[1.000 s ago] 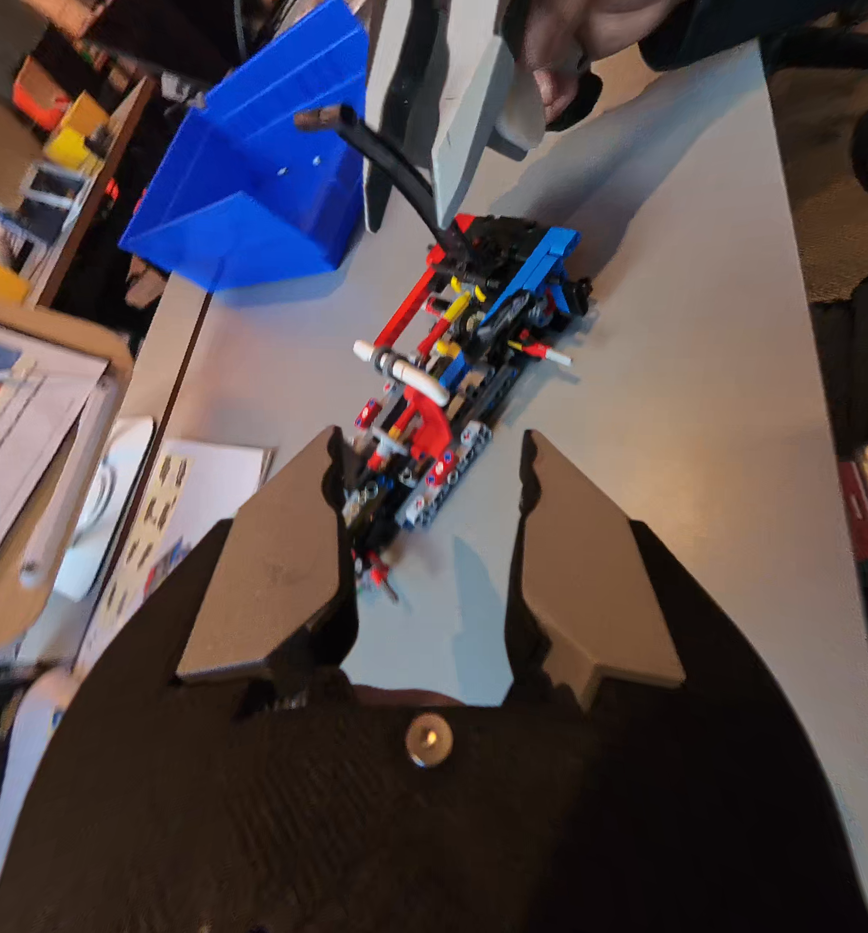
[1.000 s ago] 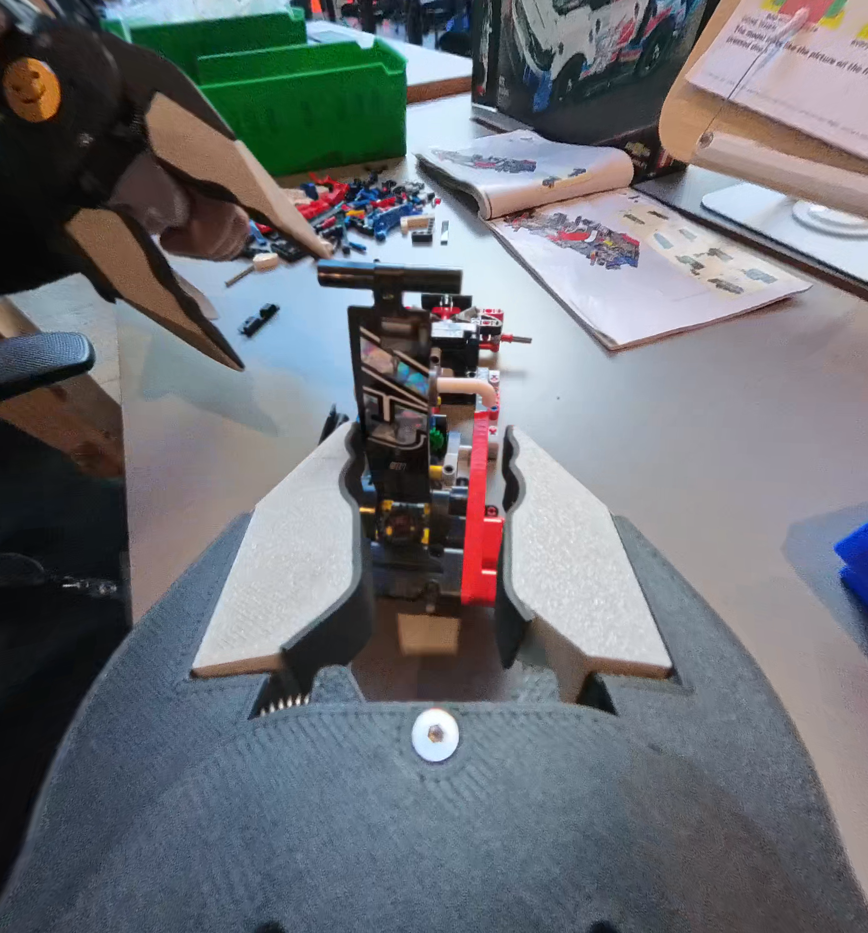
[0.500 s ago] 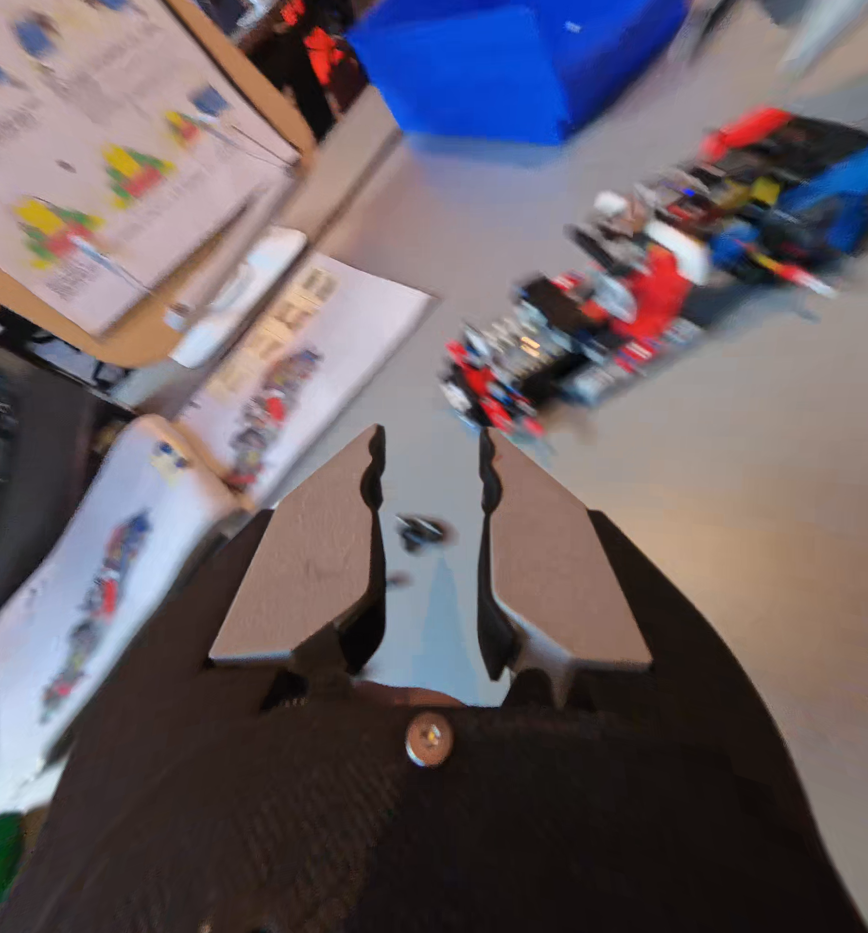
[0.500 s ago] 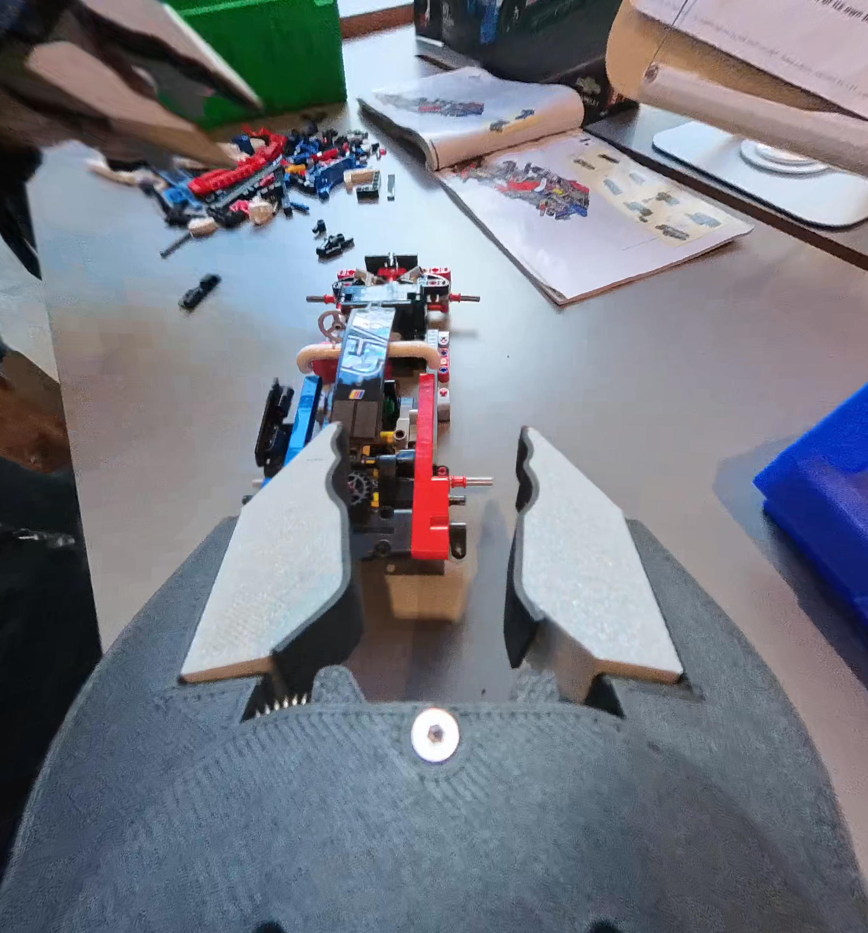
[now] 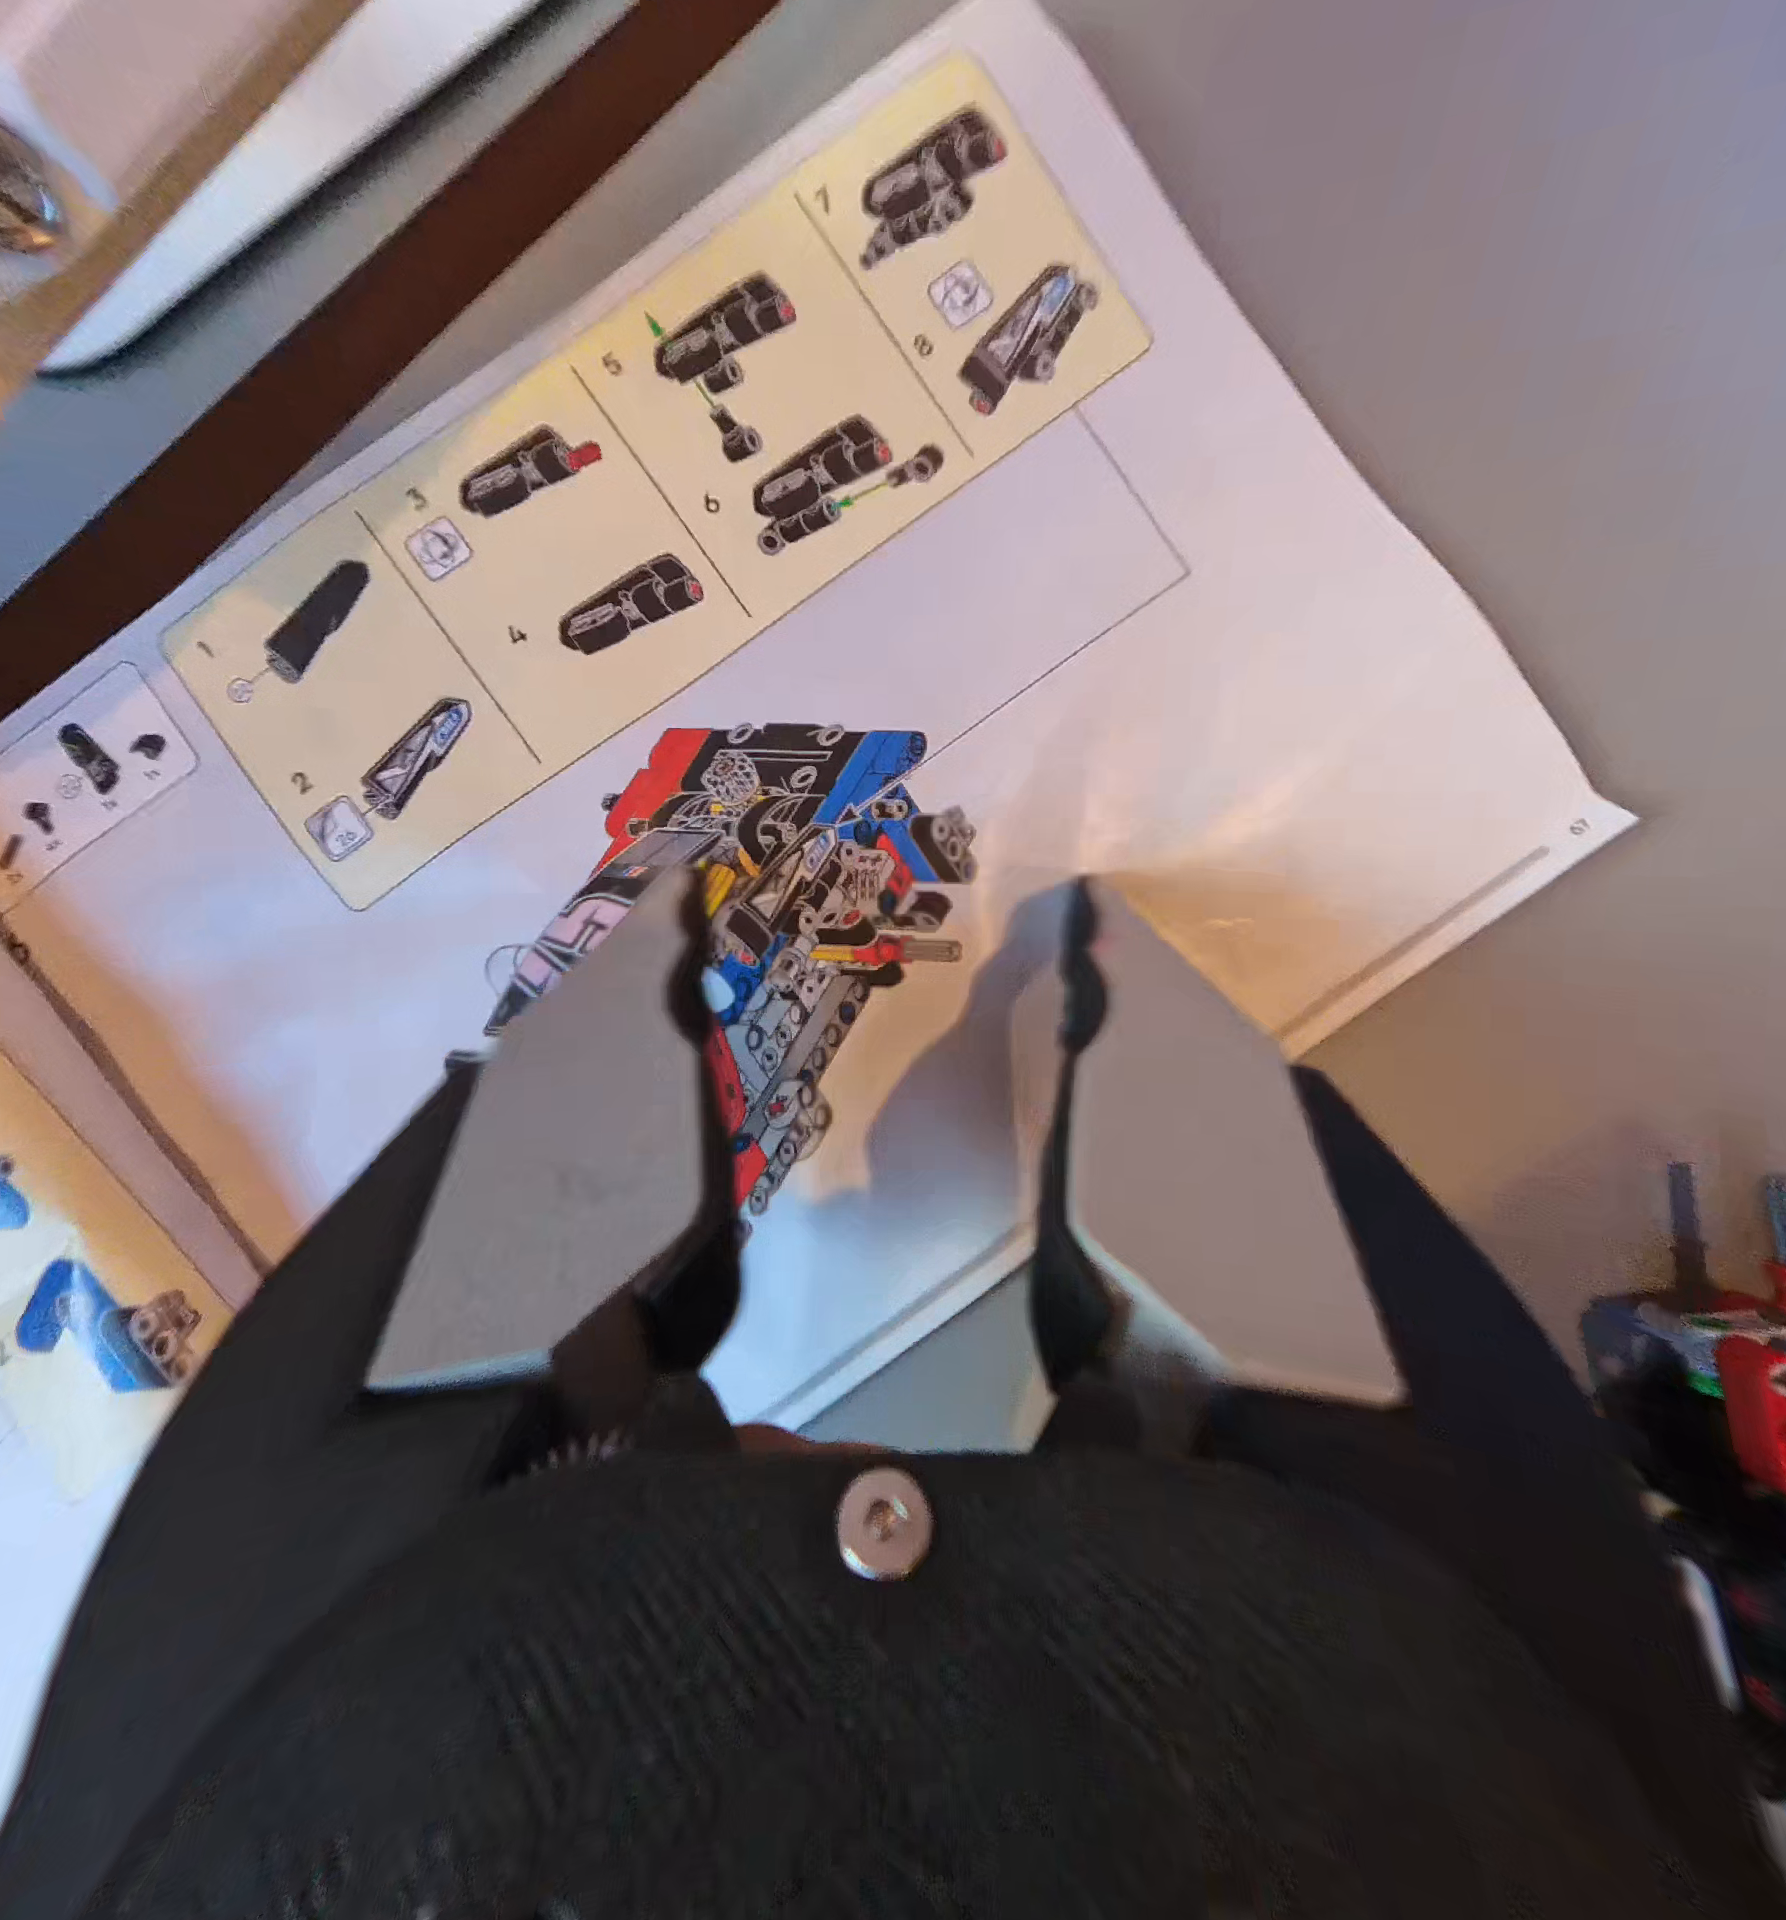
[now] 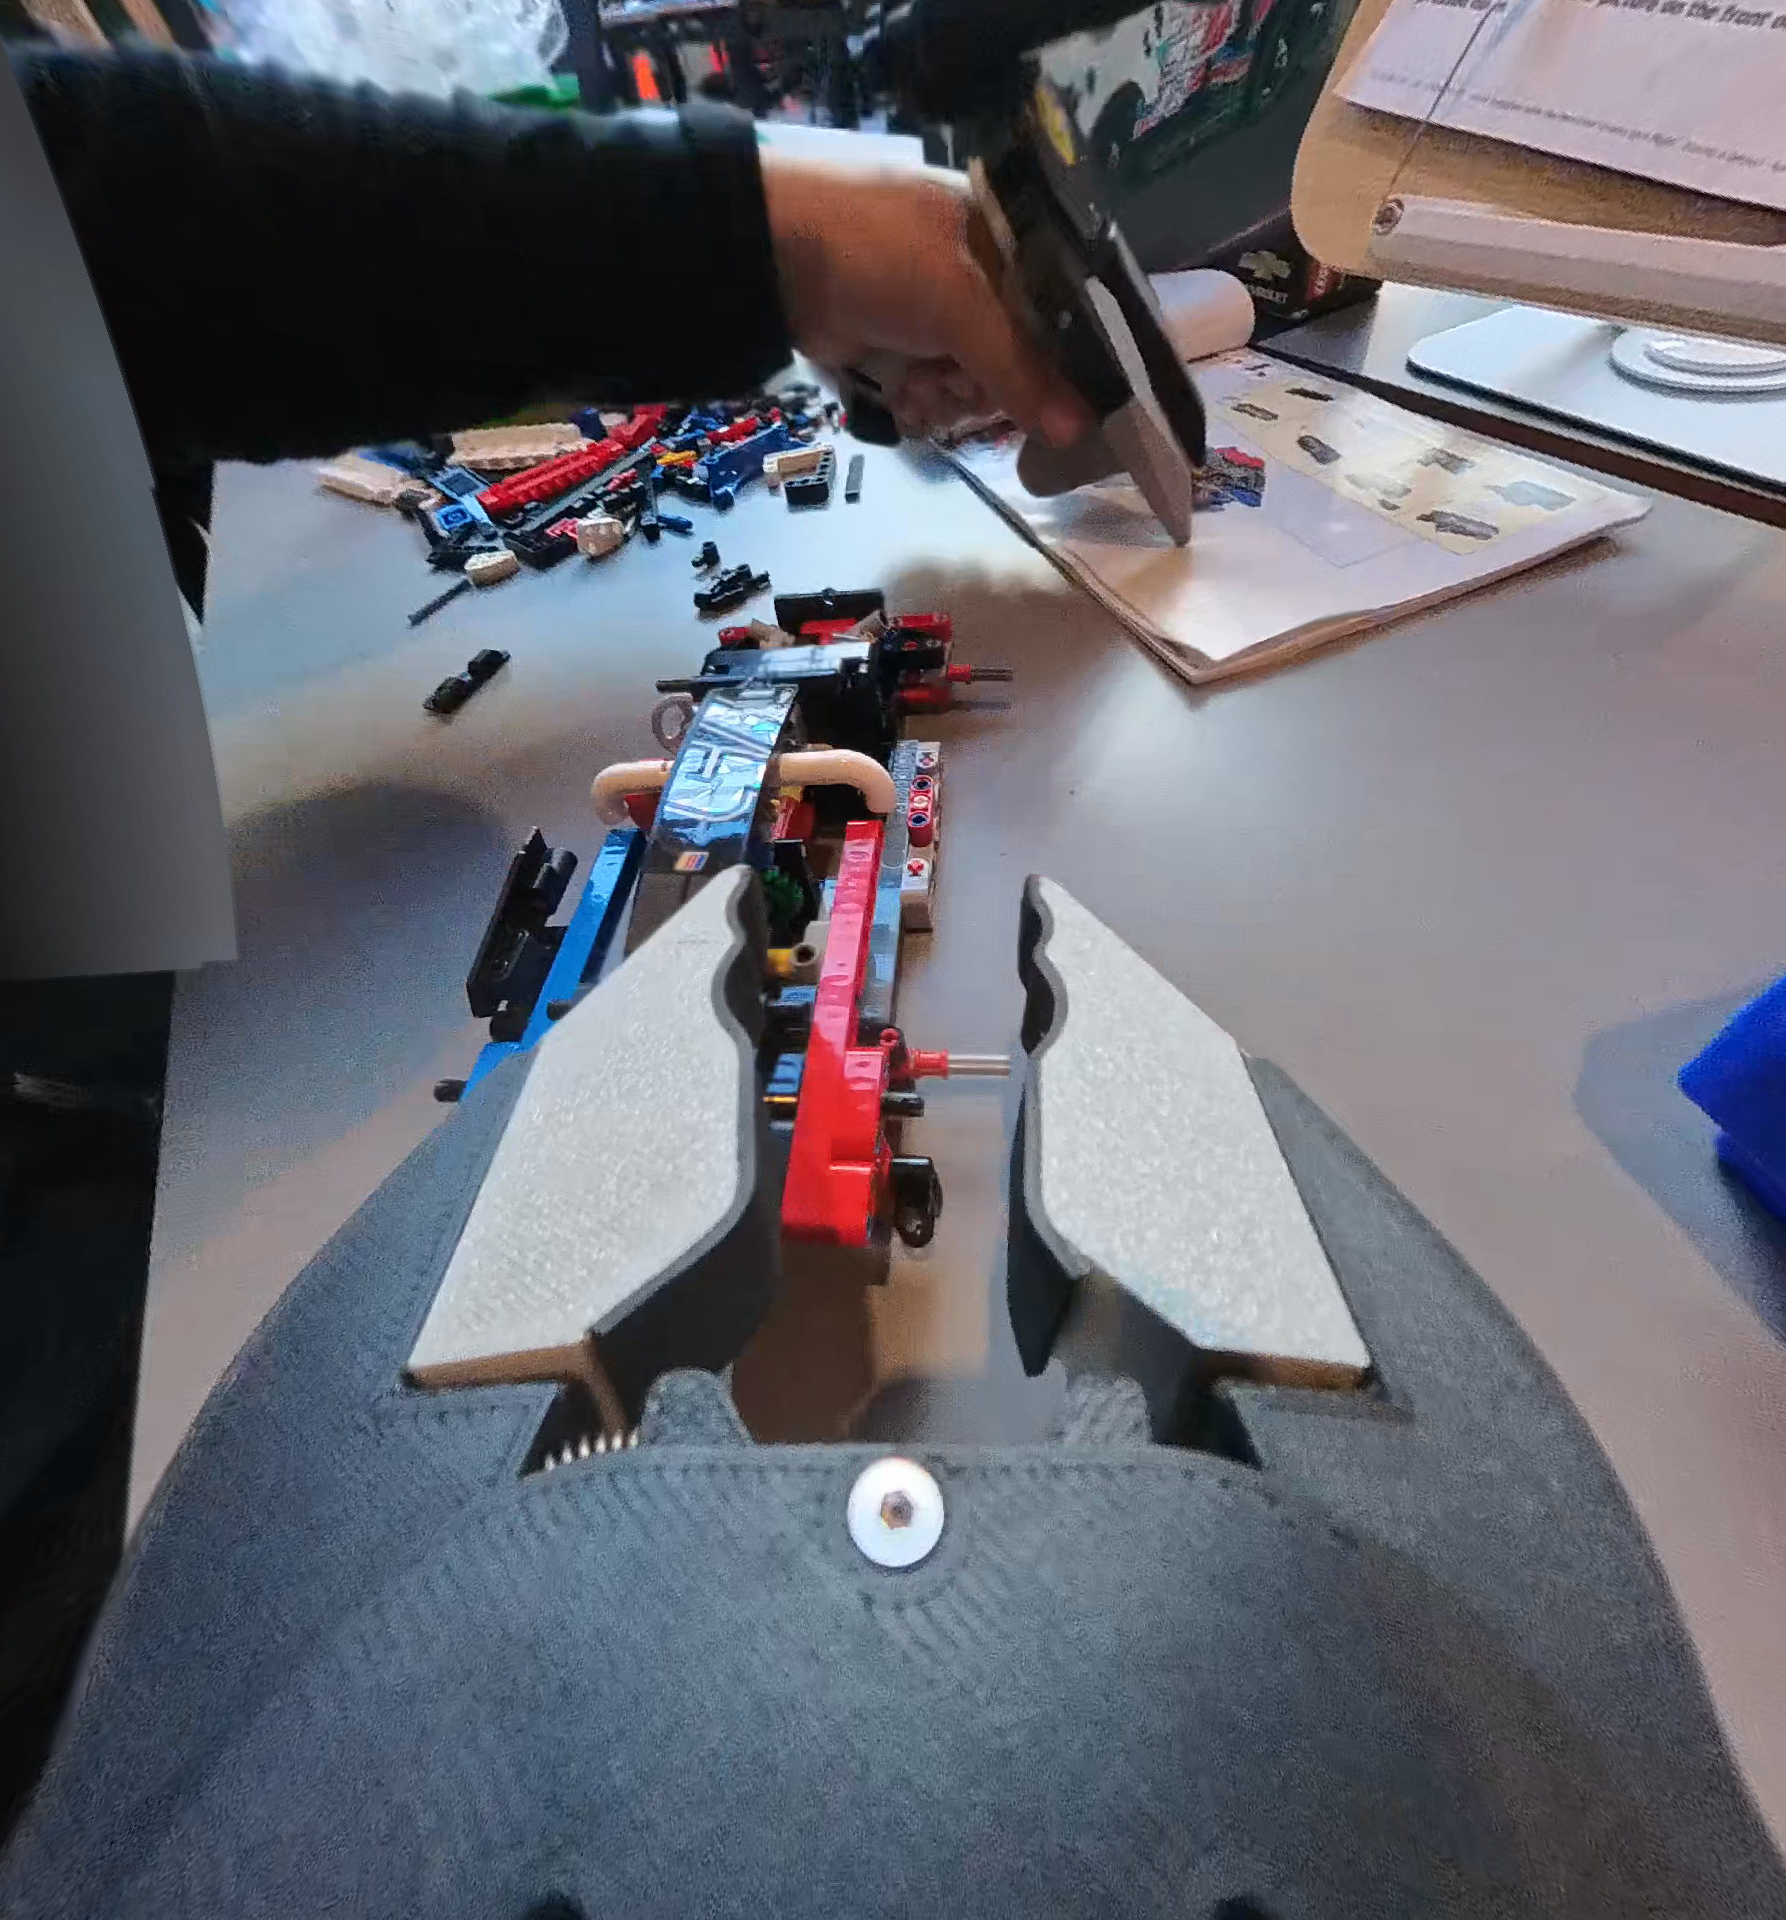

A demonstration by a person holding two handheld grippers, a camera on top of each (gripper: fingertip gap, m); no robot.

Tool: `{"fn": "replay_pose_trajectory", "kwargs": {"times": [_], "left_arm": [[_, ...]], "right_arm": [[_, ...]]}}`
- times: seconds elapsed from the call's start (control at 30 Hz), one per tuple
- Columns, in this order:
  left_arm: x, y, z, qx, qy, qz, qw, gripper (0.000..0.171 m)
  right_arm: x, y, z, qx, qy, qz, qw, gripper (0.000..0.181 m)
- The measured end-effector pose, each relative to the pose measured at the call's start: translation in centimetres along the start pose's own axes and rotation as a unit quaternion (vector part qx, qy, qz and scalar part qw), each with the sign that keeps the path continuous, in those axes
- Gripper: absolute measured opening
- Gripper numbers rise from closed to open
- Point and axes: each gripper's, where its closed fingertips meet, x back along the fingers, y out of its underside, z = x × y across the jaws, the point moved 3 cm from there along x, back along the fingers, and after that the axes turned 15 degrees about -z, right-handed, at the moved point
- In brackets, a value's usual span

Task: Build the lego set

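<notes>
The partly built lego car (image 6: 795, 831), red, blue and black, lies flat on the grey table (image 6: 1336, 935). My right gripper (image 6: 887, 888) is open just above its near end. The red side beam lies between the jaws, with a gap to the right finger. My left gripper (image 5: 878, 904) is open and empty, pointing down at the open instruction booklet (image 5: 1232, 665), over a printed picture of the model. In the right wrist view the left gripper (image 6: 1149, 457) has a fingertip on or just above the booklet page (image 6: 1336, 540). One end of the car shows at the left wrist view's right edge (image 5: 1762, 1403).
A pile of loose lego parts (image 6: 608, 488) lies at the far left of the table, with a few stray black pieces (image 6: 468, 681) nearer. A blue bin (image 6: 1782, 1091) sits at the right. A monitor foot (image 6: 1647, 384) and the set's box (image 6: 1180, 104) stand behind the booklet. Spacing between my two grippers at the tips: around 30 centimetres.
My right gripper opened and let go of the car, which went from standing on end to lying flat. My left gripper swung away from the car to the booklet and opened wider.
</notes>
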Motion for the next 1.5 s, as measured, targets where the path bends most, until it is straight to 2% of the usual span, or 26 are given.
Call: {"fn": "replay_pose_trajectory", "kwargs": {"times": [0.07,0.1,0.23,0.37,0.5,0.57,0.7,0.77,0.8,0.9,1.0,1.07,1.13,1.17,1.2,1.3,1.4,1.5], "left_arm": [[0.3,0.6,0.0,-0.008,0.007,0.03,0.999,0.007],[0.3,0.7,-0.1,-0.006,0.007,0.043,0.999,0.0],[0.4,0.8,-0.3,0.006,0.023,0.045,0.999,0.0],[0.4,0.9,-0.3,0.006,0.022,0.039,0.999,0.0],[0.4,0.9,-0.3,0.015,0.032,0.051,0.998,0.0],[0.4,1.0,-0.3,0.015,0.032,0.06,0.998,0.0],[0.4,1.1,-0.4,0.009,0.039,0.071,0.997,0.0],[0.4,1.1,-0.4,0.009,0.05,0.077,0.996,0.0],[0.4,1.1,-0.4,0.009,0.055,0.08,0.995,0.0],[0.9,1.5,-0.2,0.01,0.075,0.074,0.994,0.0],[5.6,1.4,2.6,-0.025,0.152,0.154,0.976,0.0],[8.0,1.4,3.5,-0.083,0.096,0.2,0.972,0.0],[8.5,1.2,3.9,-0.124,0.036,0.196,0.972,0.0],[8.9,0.9,3.3,-0.118,-0.002,0.204,0.972,0.0],[9.5,0.8,2.4,-0.105,-0.037,0.215,0.97,0.0],[11.4,2.1,-0.7,-0.021,-0.025,0.251,0.967,0.0],[12.3,5.8,-5.8,0.076,-0.045,0.264,0.96,0.0],[12.4,10.1,-10.0,0.163,-0.022,0.272,0.948,0.0]], "right_arm": [[0.3,-0.2,0.1,0.005,-0.009,-0.007,1.0,0.045],[0.4,-0.3,0.3,0.009,-0.009,-0.015,1.0,0.045],[0.3,-1.9,1.2,0.035,-0.007,-0.034,0.999,0.044],[-3.4,-5.8,4.3,0.065,0.042,-0.116,0.99,0.041],[-9.5,-9.1,10.3,0.171,0.174,-0.21,0.947,0.042],[-12.2,-8.9,11.2,0.221,0.178,-0.245,0.927,0.047],[-15.6,-8.2,11.4,0.343,0.202,-0.272,0.876,0.032],[-16.5,-8.7,11.5,0.376,0.206,-0.265,0.864,0.001],[-16.9,-9.1,11.3,0.385,0.2,-0.261,0.863,0.0],[-17.6,-11.0,11.3,0.364,0.188,-0.253,0.877,0.0],[-17.8,-14.8,11.3,0.329,0.196,-0.222,0.897,0.0],[-18.5,-17.8,10.5,0.323,0.181,-0.199,0.907,0.0],[-19.6,-21.0,9.2,0.316,0.161,-0.176,0.918,0.0],[-20.2,-22.5,8.6,0.312,0.156,-0.169,0.922,0.0],[-20.8,-23.9,8.0,0.308,0.15,-0.156,0.927,0.0],[-21.6,-27.3,6.5,0.251,0.108,-0.115,0.955,0.0],[-20.4,-29.8,5.1,0.208,0.059,-0.049,0.975,0.0],[-18.6,-29.6,5.9,0.194,0.073,-0.031,0.978,0.0]]}}
